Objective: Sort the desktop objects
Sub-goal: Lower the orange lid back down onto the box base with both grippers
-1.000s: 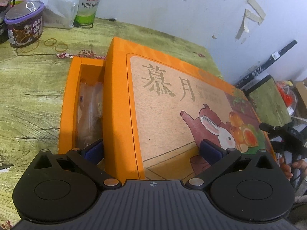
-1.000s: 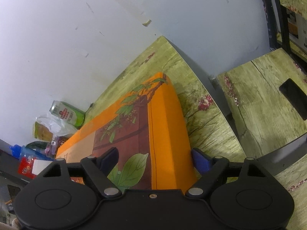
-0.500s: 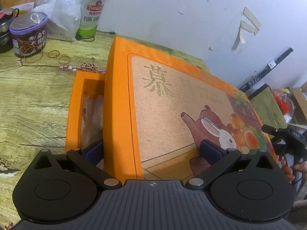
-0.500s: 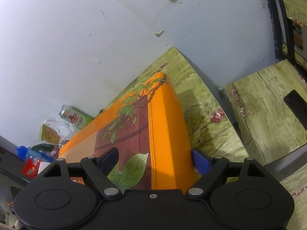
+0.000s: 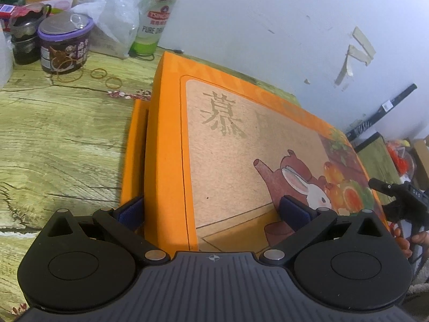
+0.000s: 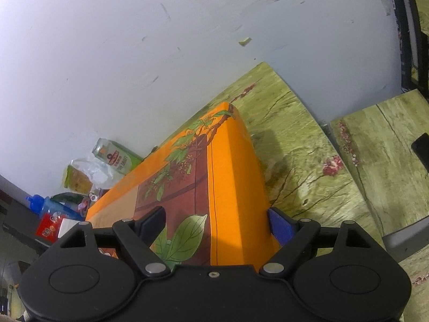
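Up close from the left wrist, the left gripper (image 5: 211, 212) has its jaws spread wide across the near left corner of the orange lid (image 5: 241, 147), one blue pad against the lid's outer side wall, the other resting on the printed top by the rabbit picture. The lid sits tilted over the orange box base (image 5: 134, 147), whose left rim shows as a narrow strip beside it on the green wood-grain table (image 5: 53, 139). Behind stand a green beer can (image 5: 155, 18), a purple-lidded tub (image 5: 65, 44), a crumpled plastic bag (image 5: 112, 18) and a few rubber bands (image 5: 104, 77). At the right edge the right gripper (image 5: 402, 201) appears, blurred, with fingers of a hand below it.

From the right wrist, the right gripper (image 6: 215, 224) straddles the lid's other end (image 6: 228, 187), jaws wide, one pad on the leaf-printed top, the other seemingly touching the plain orange side. Whether either gripper truly squeezes the lid, I cannot tell. A blue bottle (image 6: 51, 206) lies far left.
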Demonstrator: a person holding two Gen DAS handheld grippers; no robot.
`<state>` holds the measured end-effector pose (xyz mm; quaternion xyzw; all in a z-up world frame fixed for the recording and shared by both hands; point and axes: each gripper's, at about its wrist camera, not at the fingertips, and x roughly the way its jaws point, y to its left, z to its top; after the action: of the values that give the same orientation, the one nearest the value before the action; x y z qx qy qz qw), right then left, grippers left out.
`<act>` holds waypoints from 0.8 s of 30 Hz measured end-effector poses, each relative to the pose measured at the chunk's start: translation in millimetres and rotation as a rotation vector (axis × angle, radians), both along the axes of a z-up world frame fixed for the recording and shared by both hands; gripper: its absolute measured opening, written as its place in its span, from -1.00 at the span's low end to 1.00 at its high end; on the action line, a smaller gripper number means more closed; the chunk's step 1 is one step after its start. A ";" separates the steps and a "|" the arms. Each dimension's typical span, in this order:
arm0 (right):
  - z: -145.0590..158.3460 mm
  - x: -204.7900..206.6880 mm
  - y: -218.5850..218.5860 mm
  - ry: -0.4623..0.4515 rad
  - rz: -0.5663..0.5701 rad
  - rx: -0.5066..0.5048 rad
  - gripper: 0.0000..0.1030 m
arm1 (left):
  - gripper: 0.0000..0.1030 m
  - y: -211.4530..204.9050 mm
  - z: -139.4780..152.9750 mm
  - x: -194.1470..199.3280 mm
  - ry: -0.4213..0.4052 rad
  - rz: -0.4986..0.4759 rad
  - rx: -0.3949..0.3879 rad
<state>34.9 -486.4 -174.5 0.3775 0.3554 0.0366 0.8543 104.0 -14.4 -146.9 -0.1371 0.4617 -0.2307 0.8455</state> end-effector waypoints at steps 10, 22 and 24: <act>-1.5 8.5 10.2 0.008 0.011 0.003 0.60 | 1.00 10.7 -8.5 5.8 0.029 0.010 -0.006; -8.9 14.1 18.8 0.042 0.033 0.003 0.60 | 1.00 20.0 -19.1 14.8 0.056 0.017 -0.005; -9.3 14.6 19.2 0.044 0.034 0.002 0.60 | 1.00 20.3 -19.7 15.2 0.055 0.018 -0.005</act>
<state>49.5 -467.2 -183.8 0.3731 0.3805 0.0430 0.8451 119.3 5.9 -166.6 -0.1496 0.4831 -0.2204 0.8341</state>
